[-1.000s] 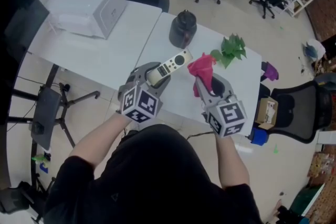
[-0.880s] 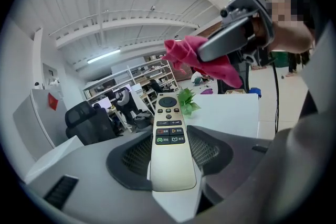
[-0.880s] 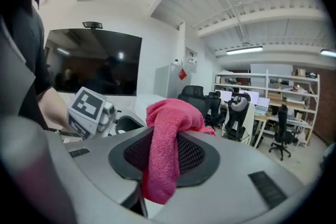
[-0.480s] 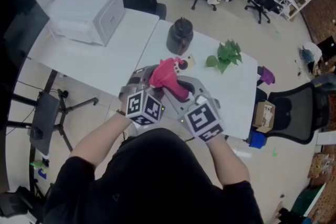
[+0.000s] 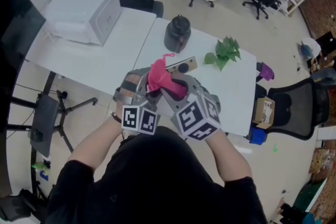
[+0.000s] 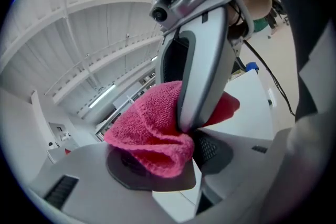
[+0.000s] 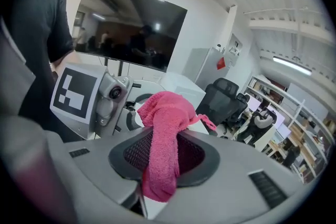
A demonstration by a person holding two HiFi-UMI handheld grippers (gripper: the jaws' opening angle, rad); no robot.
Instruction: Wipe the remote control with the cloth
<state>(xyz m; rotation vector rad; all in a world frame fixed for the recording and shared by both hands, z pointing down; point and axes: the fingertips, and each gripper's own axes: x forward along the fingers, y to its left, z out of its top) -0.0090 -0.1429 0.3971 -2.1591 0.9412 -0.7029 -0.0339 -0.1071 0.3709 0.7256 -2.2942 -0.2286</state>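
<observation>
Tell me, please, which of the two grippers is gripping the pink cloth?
The right gripper: the cloth is pinched between its jaws; the left gripper holds the remote control.

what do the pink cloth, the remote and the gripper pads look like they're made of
Cloth: likely terry or microfibre, matte; fuzzy looped pile, soft folds.
Remote: probably hard plastic, pale and smooth; rigid straight edges, too small to say more.
Pads: black, matte, probably rubber; fine grid texture.
</observation>
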